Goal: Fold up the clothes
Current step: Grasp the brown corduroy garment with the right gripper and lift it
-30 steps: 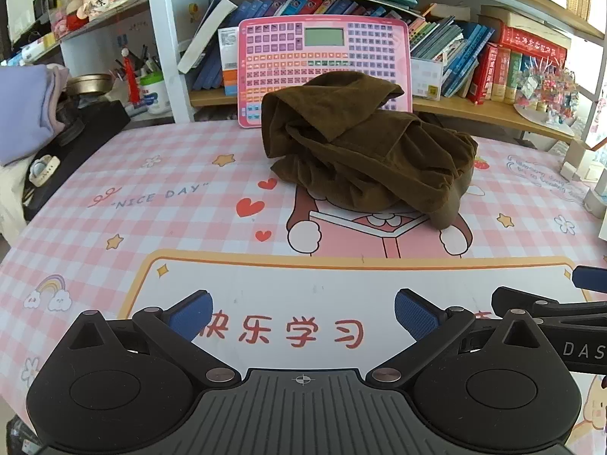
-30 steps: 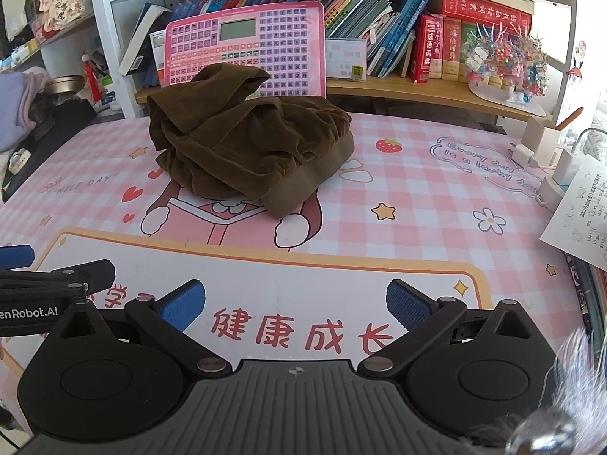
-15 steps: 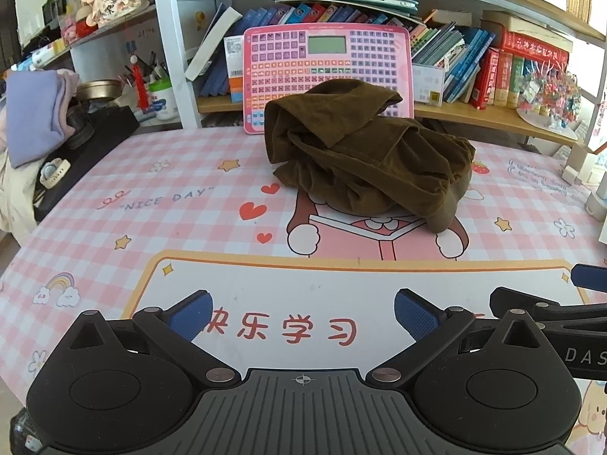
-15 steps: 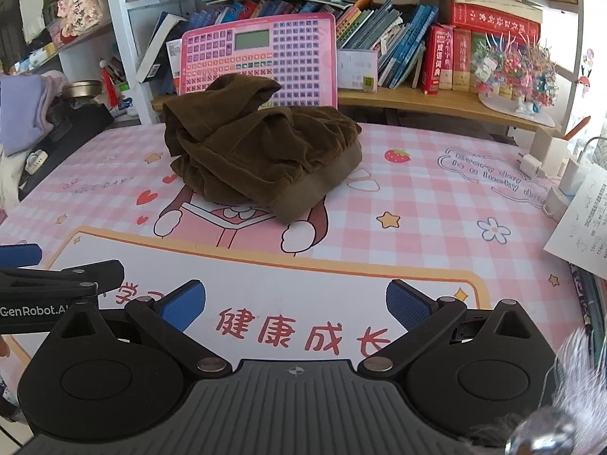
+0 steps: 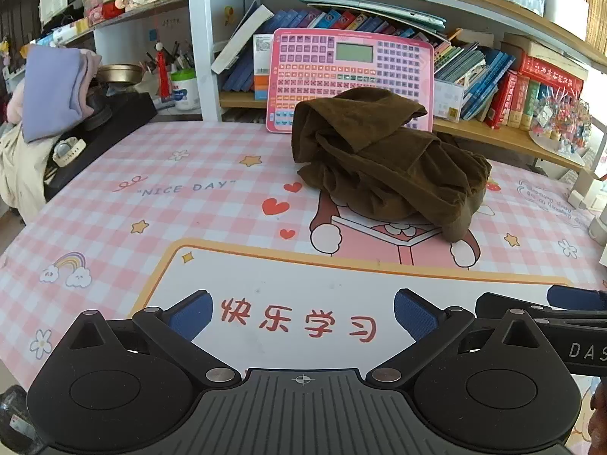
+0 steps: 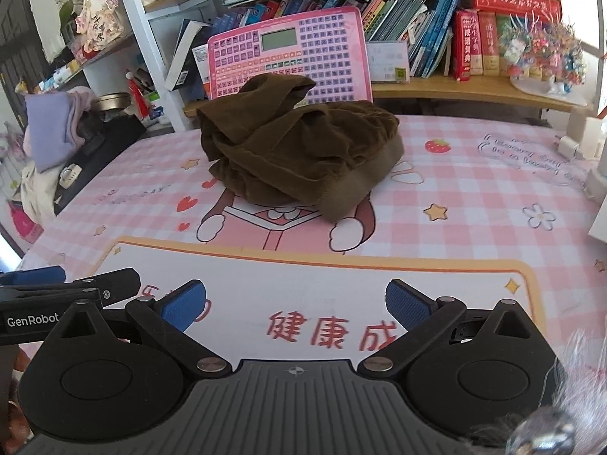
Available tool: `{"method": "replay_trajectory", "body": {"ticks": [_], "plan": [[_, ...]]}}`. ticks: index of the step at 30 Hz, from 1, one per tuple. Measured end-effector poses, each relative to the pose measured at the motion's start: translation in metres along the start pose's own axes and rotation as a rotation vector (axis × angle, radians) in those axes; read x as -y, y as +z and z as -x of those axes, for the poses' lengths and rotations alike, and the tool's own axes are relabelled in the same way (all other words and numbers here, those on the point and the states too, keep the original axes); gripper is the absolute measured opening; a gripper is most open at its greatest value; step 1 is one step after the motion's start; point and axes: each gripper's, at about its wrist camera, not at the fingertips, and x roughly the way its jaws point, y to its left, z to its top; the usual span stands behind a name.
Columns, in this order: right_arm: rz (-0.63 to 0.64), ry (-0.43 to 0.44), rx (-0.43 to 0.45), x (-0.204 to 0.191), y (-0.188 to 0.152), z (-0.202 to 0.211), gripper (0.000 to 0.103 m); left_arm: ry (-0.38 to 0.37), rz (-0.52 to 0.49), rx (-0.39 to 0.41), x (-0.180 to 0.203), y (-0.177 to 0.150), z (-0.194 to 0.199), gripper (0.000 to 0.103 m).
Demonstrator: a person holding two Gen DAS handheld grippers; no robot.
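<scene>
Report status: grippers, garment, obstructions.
Left gripper, right gripper open, empty. Crumpled brown corduroy garment unfolded on pink checked table mat. Pink keyboard toy behind it.

Matt brown velvety cloth garment (image 5: 387,167) on glossy printed table mat (image 5: 182,204)

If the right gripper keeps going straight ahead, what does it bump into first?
Probably the crumpled brown velvety garment heaped on the pink checked table mat. The open right gripper points at it over bare mat; depth is hard to judge.

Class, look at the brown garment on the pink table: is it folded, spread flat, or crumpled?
Crumpled. The brown garment sits in a bunched heap with uneven overlapping layers, and one part peaks upward.
</scene>
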Motion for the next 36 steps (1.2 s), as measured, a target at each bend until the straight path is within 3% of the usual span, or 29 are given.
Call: {"method": "replay_trajectory", "body": {"ticks": [10,15,24,28,33,36], "plan": [[-0.049,0.031,-0.023,0.004,0.002,-0.009,0.102,-0.057,0.018,-0.048,-0.010,0.002,-0.009,0.103],[-0.240,0.092,-0.084,0.031,0.009,-0.025,0.101,-0.046,0.008,-0.081,-0.010,0.007,-0.017,0.103],[-0.489,0.161,-0.115,0.065,0.021,-0.050,0.099,-0.009,-0.009,-0.047,-0.014,0.043,-0.032,0.103],[-0.637,0.246,-0.145,0.075,0.024,-0.065,0.094,-0.016,-0.018,-0.011,-0.011,0.057,-0.030,0.103],[-0.864,0.383,-0.186,0.083,0.023,-0.090,0.086,-0.021,-0.041,-0.032,-0.008,0.056,-0.030,0.103],[-0.952,0.397,-0.188,0.086,0.025,-0.104,0.070,-0.019,-0.049,-0.047,-0.009,0.054,-0.030,0.103]]}}
